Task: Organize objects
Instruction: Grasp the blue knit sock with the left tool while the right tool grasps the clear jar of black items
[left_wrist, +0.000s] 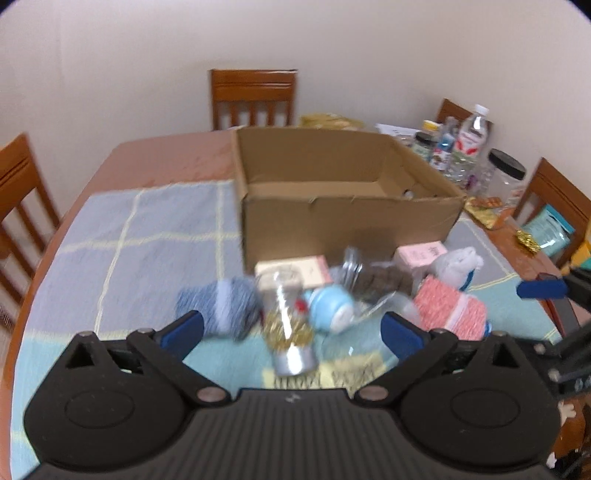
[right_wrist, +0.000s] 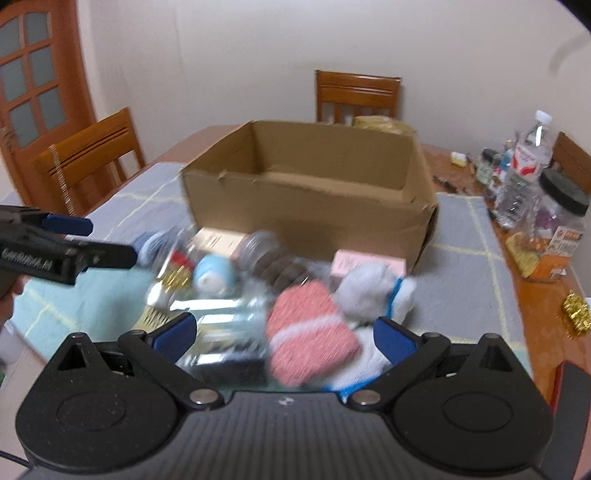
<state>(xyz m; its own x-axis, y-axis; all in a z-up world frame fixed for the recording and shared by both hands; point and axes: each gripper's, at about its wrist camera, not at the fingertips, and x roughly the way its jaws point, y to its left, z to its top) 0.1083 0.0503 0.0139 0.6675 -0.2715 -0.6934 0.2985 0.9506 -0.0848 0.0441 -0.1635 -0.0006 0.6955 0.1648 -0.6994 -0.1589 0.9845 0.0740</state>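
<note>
An open cardboard box (left_wrist: 351, 225) stands on the checked cloth, also in the right wrist view (right_wrist: 306, 218). A blurred pile lies in front of it: blue-grey yarn (left_wrist: 221, 308), a clear tube with gold tinsel (left_wrist: 290, 332), a light blue round toy (left_wrist: 330, 306), pink yarn (left_wrist: 448, 314), a grey-white plush (left_wrist: 456, 266), two pink boxes. My left gripper (left_wrist: 291, 328) is open, above the tube. My right gripper (right_wrist: 284, 334) is open, above the pink yarn (right_wrist: 306, 332) and the plush (right_wrist: 369, 291).
Wooden chairs (left_wrist: 255, 98) surround the brown table (left_wrist: 166, 158). Bottles and jars (left_wrist: 469, 144) crowd the back right corner. Snack packets (right_wrist: 543, 254) and gold tinsel (right_wrist: 576, 314) lie at the right edge. A door (right_wrist: 33, 81) is at left.
</note>
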